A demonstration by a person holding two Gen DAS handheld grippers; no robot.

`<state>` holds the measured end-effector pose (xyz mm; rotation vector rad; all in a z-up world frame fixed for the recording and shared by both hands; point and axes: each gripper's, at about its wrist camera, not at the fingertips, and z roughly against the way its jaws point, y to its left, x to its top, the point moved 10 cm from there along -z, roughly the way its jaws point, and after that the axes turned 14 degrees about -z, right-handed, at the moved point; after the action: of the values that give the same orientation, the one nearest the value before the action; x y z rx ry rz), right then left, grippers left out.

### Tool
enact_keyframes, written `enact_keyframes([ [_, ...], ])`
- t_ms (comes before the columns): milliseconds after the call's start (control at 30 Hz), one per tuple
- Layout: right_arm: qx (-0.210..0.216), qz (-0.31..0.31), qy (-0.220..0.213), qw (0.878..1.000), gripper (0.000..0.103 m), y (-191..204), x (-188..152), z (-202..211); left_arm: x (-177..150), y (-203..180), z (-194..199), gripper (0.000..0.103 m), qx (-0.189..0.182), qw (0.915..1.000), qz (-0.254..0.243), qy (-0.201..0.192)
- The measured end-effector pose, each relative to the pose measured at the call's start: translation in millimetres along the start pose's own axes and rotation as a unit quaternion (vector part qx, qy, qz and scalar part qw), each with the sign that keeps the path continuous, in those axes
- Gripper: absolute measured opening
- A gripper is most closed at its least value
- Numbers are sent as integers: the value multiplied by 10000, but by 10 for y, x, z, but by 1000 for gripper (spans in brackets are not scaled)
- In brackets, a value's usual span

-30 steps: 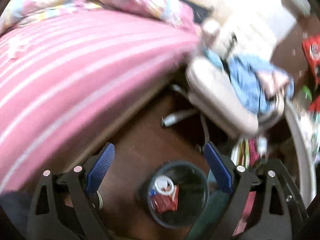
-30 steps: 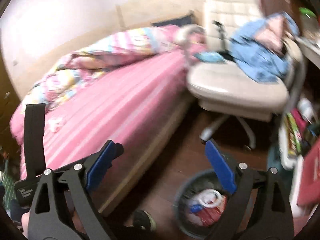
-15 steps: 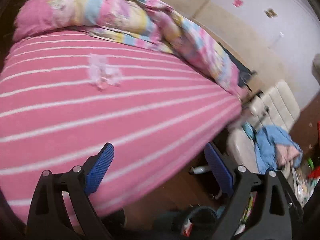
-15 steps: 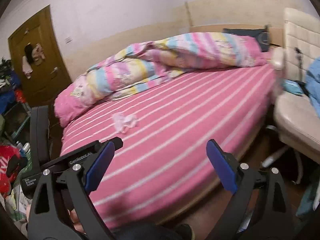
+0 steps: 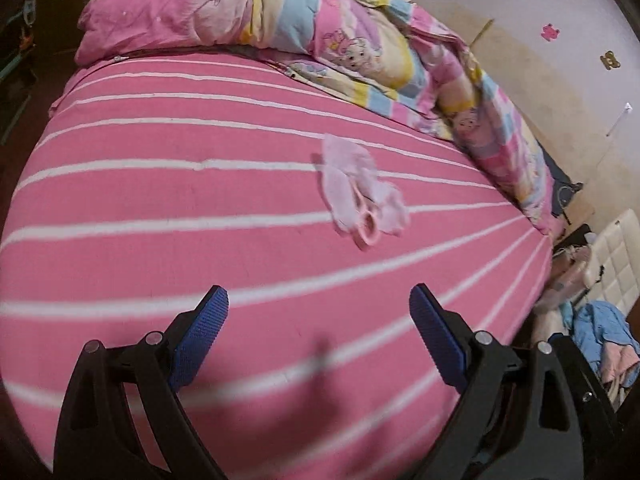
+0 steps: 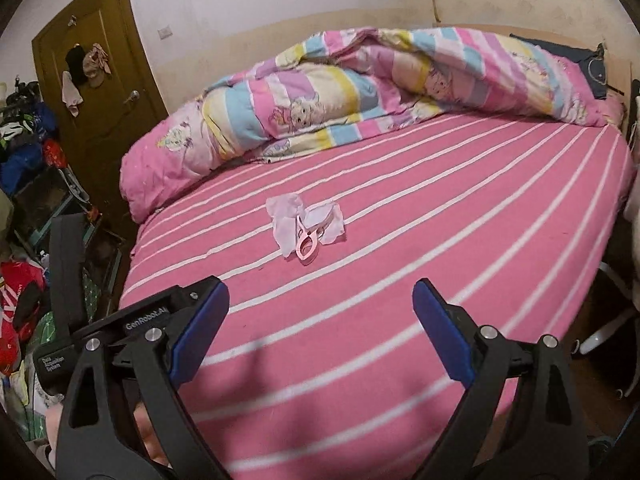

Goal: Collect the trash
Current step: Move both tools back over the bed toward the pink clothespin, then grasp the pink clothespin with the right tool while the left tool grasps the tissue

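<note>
Crumpled pale pink tissue point(image 5: 352, 184) lies in the middle of the pink striped bed point(image 5: 160, 208), with pink scissors point(image 5: 366, 220) resting on it. The same tissue point(image 6: 288, 216) and scissors point(image 6: 307, 244) show in the right wrist view on the bed point(image 6: 460, 220). My left gripper point(image 5: 318, 308) is open and empty, above the bed's near side, short of the tissue. My right gripper point(image 6: 320, 300) is open and empty, also short of the tissue. The left gripper's body point(image 6: 120, 320) shows at the lower left of the right wrist view.
A rolled colourful quilt point(image 6: 360, 80) lies along the far side of the bed. A brown door point(image 6: 100, 80) and piled clutter point(image 6: 24, 208) stand at the left. A cream chair point(image 5: 612, 264) with blue clothes point(image 5: 600, 328) is at the right.
Both grippers swung up from the floor bin and chair to face the bed top. The bin has left view. The tissue and scissors now sit closer and more central.
</note>
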<state>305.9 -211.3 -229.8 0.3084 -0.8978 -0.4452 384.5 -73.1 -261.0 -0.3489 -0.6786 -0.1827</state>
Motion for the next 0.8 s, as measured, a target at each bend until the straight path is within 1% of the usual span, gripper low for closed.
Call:
enact_keyframes([
  [100, -23, -12, 86, 10000, 92, -16, 25, -287, 118, 128, -225, 89, 75, 9999, -91, -17],
  [200, -45, -57, 215, 9997, 91, -40, 65, -577, 239, 222, -465, 89, 60, 9999, -89, 51],
  [267, -35, -84, 294, 9995, 89, -28, 93, -784, 363, 253, -615, 89, -7, 10000, -65, 47],
  [333, -28, -68, 402, 9992, 86, -3, 105, -1005, 504, 284, -761, 89, 49, 9999, -102, 43],
  [400, -17, -56, 552, 9985, 77, 10, 89, -1165, 590, 276, -859, 89, -11, 9999, -106, 59],
  [467, -85, -19, 670, 9977, 71, 13, 89, -1323, 693, 258, -962, 89, -82, 9998, -139, 73],
  [533, -121, -27, 683, 9976, 69, 14, 114, -1415, 775, 246, -1053, 89, -38, 9996, -237, 126],
  [633, -148, -29, 743, 9971, 65, 38, 125, -1574, 848, 215, -1152, 89, -98, 9994, -294, 160],
  [700, -240, 33, 803, 9965, 59, 42, 125, -1671, 855, 195, -1223, 89, -111, 9990, -352, 235],
  [800, -364, 30, 903, 9952, 54, 29, 123, -1803, 857, 205, -1292, 89, -89, 9988, -368, 324],
])
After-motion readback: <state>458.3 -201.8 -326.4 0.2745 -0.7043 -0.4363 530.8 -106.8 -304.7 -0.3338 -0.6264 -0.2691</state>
